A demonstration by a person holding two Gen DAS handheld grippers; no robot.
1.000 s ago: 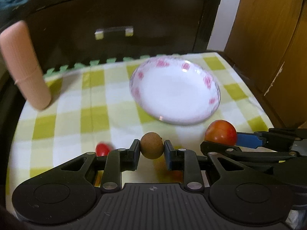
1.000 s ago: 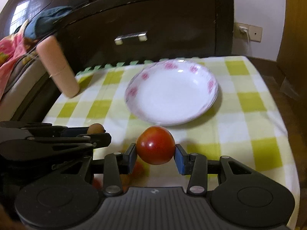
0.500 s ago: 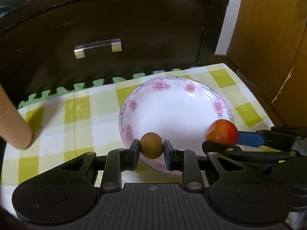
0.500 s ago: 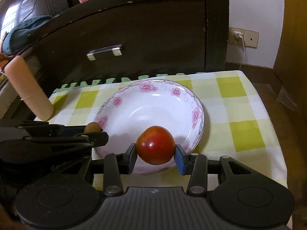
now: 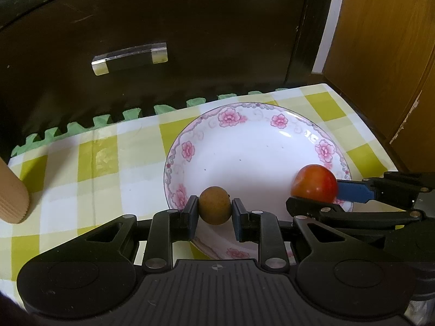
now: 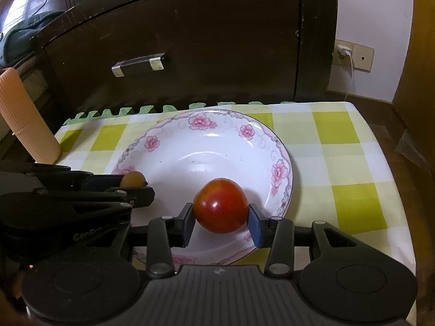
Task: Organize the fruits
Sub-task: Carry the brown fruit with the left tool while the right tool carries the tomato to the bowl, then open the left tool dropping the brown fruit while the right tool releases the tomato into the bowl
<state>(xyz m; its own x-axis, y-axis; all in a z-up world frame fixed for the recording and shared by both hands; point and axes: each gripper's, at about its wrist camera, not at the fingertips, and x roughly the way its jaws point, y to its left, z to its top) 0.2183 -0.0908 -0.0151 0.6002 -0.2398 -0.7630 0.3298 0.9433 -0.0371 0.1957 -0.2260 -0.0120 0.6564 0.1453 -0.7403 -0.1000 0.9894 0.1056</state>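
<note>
Claw states are plain in both views: the right claw (image 6: 221,224) is clamped on a red fruit (image 6: 220,205), and the left claw (image 5: 214,213) is clamped on a small brown fruit (image 5: 214,208).

Behind everything a dark cabinet (image 5: 190,40) is seen, with a desk (image 6: 350,146) under a yellow-checked cloth in front of it. On the desk a white flowered plate (image 6: 206,157) is set, bare of fruit. Both fruits are held above its near half, the red one toward the right rim and the brown one toward the left rim (neither is seen touching the plate).

The step in hand is judged to be the placing of both fruits on the plate. A short lowering is called for next, then a parting of each claw's fingers; round fruit is likely to roll, so a release low over the middle would be safer.

A ribbed beige cylinder (image 6: 30,125) stands at the left edge of the desk, cut off in the left view. The near edge of the desk is hidden by the claw bodies, and the kind of brown fruit cannot be told.
</note>
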